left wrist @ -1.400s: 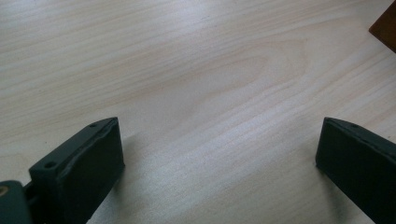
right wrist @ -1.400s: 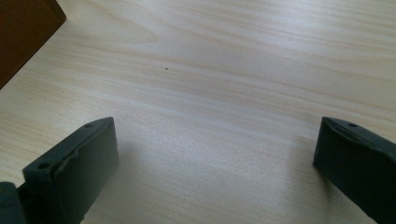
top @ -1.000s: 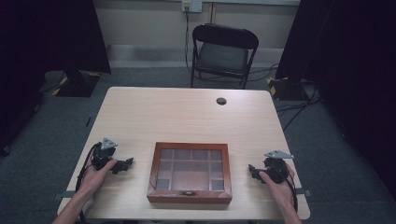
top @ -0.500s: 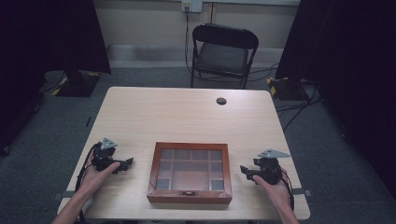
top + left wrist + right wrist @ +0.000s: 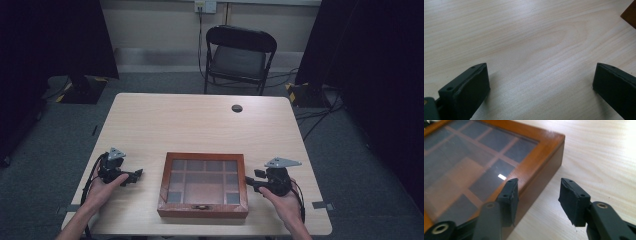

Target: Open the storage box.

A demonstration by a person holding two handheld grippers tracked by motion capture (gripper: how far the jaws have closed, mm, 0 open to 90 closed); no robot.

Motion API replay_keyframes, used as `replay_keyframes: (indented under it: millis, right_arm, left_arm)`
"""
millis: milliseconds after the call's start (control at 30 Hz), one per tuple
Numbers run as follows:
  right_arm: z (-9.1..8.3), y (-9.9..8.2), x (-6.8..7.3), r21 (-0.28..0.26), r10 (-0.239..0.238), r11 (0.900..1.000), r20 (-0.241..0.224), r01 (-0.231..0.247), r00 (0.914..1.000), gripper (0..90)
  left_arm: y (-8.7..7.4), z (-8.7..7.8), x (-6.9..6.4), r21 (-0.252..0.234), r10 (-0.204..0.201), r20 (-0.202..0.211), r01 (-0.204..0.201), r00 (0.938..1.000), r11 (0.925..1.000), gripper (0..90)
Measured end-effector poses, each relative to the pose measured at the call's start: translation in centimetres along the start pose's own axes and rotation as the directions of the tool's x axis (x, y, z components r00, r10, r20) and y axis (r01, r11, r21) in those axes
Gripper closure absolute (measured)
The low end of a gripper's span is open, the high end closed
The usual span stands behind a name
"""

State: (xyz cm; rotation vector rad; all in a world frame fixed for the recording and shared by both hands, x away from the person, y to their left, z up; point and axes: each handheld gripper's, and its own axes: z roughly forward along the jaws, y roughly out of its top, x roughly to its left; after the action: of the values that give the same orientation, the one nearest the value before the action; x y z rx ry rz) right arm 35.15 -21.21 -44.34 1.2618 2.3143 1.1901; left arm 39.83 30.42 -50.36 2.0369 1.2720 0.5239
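Reddish-brown wood frames the shallow square box (image 5: 203, 185), its glass lid showing a grid of compartments, lying at the near middle of the pale, grained worktop (image 5: 200, 125). The right gripper (image 5: 537, 195) has just been closing, fingers (image 5: 510, 197) half apart astride the box's edge, not pressing. The left gripper (image 5: 540, 87) rests wide apart, empty.

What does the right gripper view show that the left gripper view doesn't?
Right gripper view: the box's glass lid with its dividers, and one jaw over the box's rim, the other beside its side wall, not touching it. Left gripper view: wide-open jaws over bare table, with just a corner of the box. Both: two black jaws, the pale wood table and some of the box.
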Motion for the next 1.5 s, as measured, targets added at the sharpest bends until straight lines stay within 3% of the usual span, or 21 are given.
replay_keyframes:
  millis: [67,133,167,233,267,300,400,500,600,633,667,733,767,833,933,1000,1033,1100,1233,1267,1500]
  right_arm:
    - [-0.9,0.5,0.2,-0.038,-0.004,0.9993,0.008,0.005,1.0000,48.7]
    - [-1.2,0.8,0.3,-0.038,-0.011,0.9992,0.002,0.011,0.9999,48.7]
    - [-1.4,1.2,0.6,-0.033,-0.028,0.9991,-0.031,0.027,0.9992,49.4]
    - [-1.4,1.4,0.9,-0.030,-0.034,0.9990,-0.043,0.033,0.9985,50.2]
    - [-1.1,1.7,1.5,-0.032,-0.046,0.9986,-0.082,0.044,0.9956,51.9]
    - [-1.1,1.7,1.5,-0.032,-0.046,0.9986,-0.082,0.044,0.9956,51.9]
    - [-0.1,2.4,3.2,-0.024,-0.089,0.9959,-0.145,0.087,0.9854,54.7]
    - [0.4,2.9,4.1,-0.021,-0.112,0.9937,-0.175,0.110,0.9783,54.5]
    - [1.1,3.8,6.0,-0.015,-0.158,0.9873,-0.232,0.158,0.9600,56.1]
    - [1.1,3.8,6.0,-0.015,-0.158,0.9873,-0.232,0.158,0.9600,56.1]
    - [1.3,4.3,6.9,-0.020,-0.181,0.9831,-0.259,0.182,0.9488,57.9]
    - [1.5,4.6,7.7,-0.038,-0.201,0.9794,-0.288,0.198,0.9363,59.9]
    - [1.5,4.6,7.7,-0.038,-0.201,0.9794,-0.288,0.198,0.9363,59.9]
    - [1.9,4.5,8.9,-0.037,-0.221,0.9744,-0.331,0.222,0.9173,62.5]
    - [2.2,4.3,9.4,-0.029,-0.233,0.9706,-0.356,0.239,0.9047,64.6]
    - [2.7,3.9,9.9,-0.008,-0.242,0.9657,-0.392,0.260,0.8874,65.8]
    - [2.7,3.9,9.9,-0.008,-0.242,0.9657,-0.392,0.260,0.8874,65.8]
    - [3.1,3.5,10.2,0.004,-0.248,0.9612,-0.426,0.276,0.8701,68.7]
    - [3.4,3.0,10.5,0.014,-0.245,0.9596,-0.449,0.281,0.8591,71.5]
    - [3.5,2.6,10.9,0.023,-0.253,0.9546,-0.462,0.297,0.8501,72.8]
    - [3.7,2.2,11.4,0.025,-0.275,0.9444,-0.485,0.328,0.8298,78.5]
  left_arm:
    - [0.0,0.0,0.0,0.001,0.002,0.000,-0.002,1.0000,1.0000,0.0]
    - [0.0,0.0,0.0,0.002,0.002,0.000,-0.002,1.0000,1.0000,0.0]
    - [0.0,0.0,0.0,0.000,0.000,-0.001,0.000,1.0000,1.0000,0.0]
    - [0.0,0.0,0.0,0.000,0.000,-0.001,0.000,1.0000,1.0000,0.0]
    - [0.0,0.0,0.0,0.000,0.000,-0.001,0.000,1.0000,1.0000,0.0]
    - [0.0,0.0,0.0,0.000,0.000,-0.001,0.000,1.0000,1.0000,0.0]
    - [0.0,0.0,0.0,0.001,0.000,-0.001,0.000,1.0000,1.0000,0.0]
    - [0.0,0.0,0.0,0.001,0.000,0.000,0.000,1.0000,1.0000,0.0]
    - [0.0,0.0,0.0,0.001,0.000,-0.001,0.000,1.0000,1.0000,0.0]
    - [0.0,0.0,0.0,0.001,0.000,-0.001,0.000,1.0000,1.0000,0.0]
    - [0.0,0.0,0.0,0.001,-0.001,-0.002,0.001,1.0000,1.0000,0.0]
    - [0.0,0.0,0.0,0.006,0.004,-0.009,-0.004,0.9999,1.0000,0.0]
    - [0.0,0.0,0.0,0.006,0.004,-0.009,-0.004,0.9999,1.0000,0.0]
    - [0.0,0.0,0.0,0.007,0.005,-0.009,-0.004,0.9999,1.0000,0.0]
    - [0.0,0.0,0.0,0.006,0.002,-0.010,-0.002,1.0000,1.0000,0.0]
    - [0.0,0.0,-0.1,0.002,-0.004,-0.014,0.004,0.9999,1.0000,0.0]
    - [0.0,0.0,-0.1,0.002,-0.004,-0.014,0.004,0.9999,1.0000,0.0]
    - [0.1,0.0,-0.1,0.011,-0.004,-0.018,0.004,0.9998,0.9999,0.0]
    - [0.1,0.0,-0.1,0.013,-0.008,-0.018,0.008,0.9998,0.9999,0.4]
    - [0.2,0.0,-0.3,0.005,-0.013,-0.012,0.013,0.9998,0.9999,1.6]
    - [0.5,-0.2,-0.9,0.002,0.013,-0.001,-0.013,0.9999,0.9999,15.4]
